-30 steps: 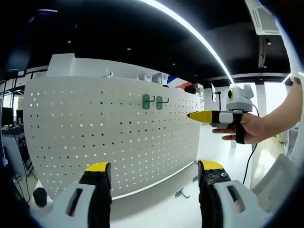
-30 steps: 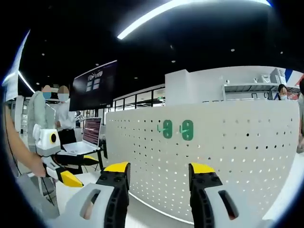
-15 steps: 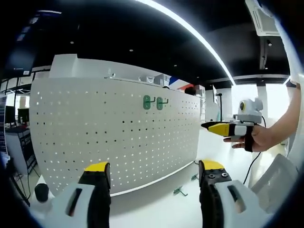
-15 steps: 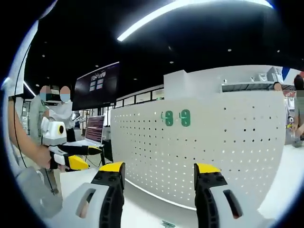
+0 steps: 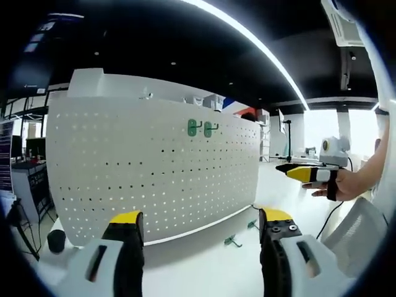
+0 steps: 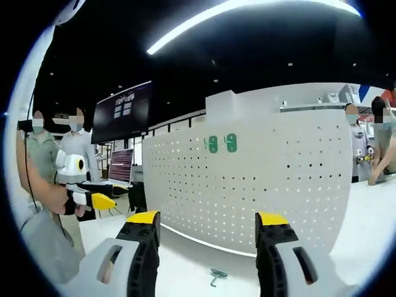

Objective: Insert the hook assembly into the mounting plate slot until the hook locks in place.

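A white perforated mounting plate (image 5: 154, 173) stands upright on the table, with two green hooks (image 5: 202, 128) seated side by side near its top. In the right gripper view the same plate (image 6: 266, 179) carries the two hooks (image 6: 221, 144). A loose green hook assembly (image 5: 233, 240) lies on the table at the plate's foot, also visible as the hook assembly (image 6: 216, 274). My left gripper (image 5: 201, 218) is open and empty, well back from the plate. My right gripper (image 6: 208, 219) is open and empty too. The right gripper (image 5: 306, 173) shows at the right, in a hand.
A second small green piece (image 5: 252, 224) lies near the plate's right end. A dark object (image 5: 55, 242) sits at the plate's left foot. People (image 6: 59, 154), a laptop (image 6: 120, 167) and a dark screen (image 6: 124, 111) stand left; more people (image 6: 362, 148) right.
Both views have drawn back from the plate, so more table and the loose hook appear. The right gripper has moved away to the right and lower in the left gripper view.
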### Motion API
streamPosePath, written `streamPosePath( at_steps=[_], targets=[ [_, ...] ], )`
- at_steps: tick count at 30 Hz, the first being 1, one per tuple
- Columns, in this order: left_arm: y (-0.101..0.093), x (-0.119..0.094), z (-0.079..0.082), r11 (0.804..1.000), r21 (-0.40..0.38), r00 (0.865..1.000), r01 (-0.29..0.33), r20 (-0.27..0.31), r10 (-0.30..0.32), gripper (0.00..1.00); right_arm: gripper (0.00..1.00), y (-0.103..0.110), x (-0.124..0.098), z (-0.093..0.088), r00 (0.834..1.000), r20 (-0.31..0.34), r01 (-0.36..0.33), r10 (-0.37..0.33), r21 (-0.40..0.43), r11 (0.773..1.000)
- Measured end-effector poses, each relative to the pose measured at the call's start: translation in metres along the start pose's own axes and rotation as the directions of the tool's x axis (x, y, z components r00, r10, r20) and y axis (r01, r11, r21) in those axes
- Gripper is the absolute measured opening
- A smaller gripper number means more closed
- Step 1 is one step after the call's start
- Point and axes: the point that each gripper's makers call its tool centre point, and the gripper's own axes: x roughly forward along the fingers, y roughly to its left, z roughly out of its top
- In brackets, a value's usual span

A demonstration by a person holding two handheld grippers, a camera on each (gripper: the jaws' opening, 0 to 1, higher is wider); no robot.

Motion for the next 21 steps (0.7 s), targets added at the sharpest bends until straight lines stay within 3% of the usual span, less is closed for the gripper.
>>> streamPosePath(
  at_steps=[13, 17, 21],
  targets=[
    [-0.004, 0.010, -0.001, 1.000, 0.011, 0.999, 0.027, -0.027, -0.027, 0.78, 0.60, -0.004, -0.009, -0.008, 1.000, -0.009, 0.024, -0.024, 0.013, 1.000],
    [-0.011, 0.025, -0.008, 0.993, 0.074, 0.991, 0.097, -0.098, -0.090, 0.77, 0.60, -0.003, -0.009, -0.008, 1.000, -0.009, 0.024, -0.023, 0.014, 1.000],
    [-0.018, 0.047, -0.010, 0.980, 0.094, 0.972, 0.177, -0.171, -0.159, 0.75, 0.60, -0.003, -0.010, -0.008, 1.000, -0.008, 0.023, -0.023, 0.015, 1.000]
  ],
)
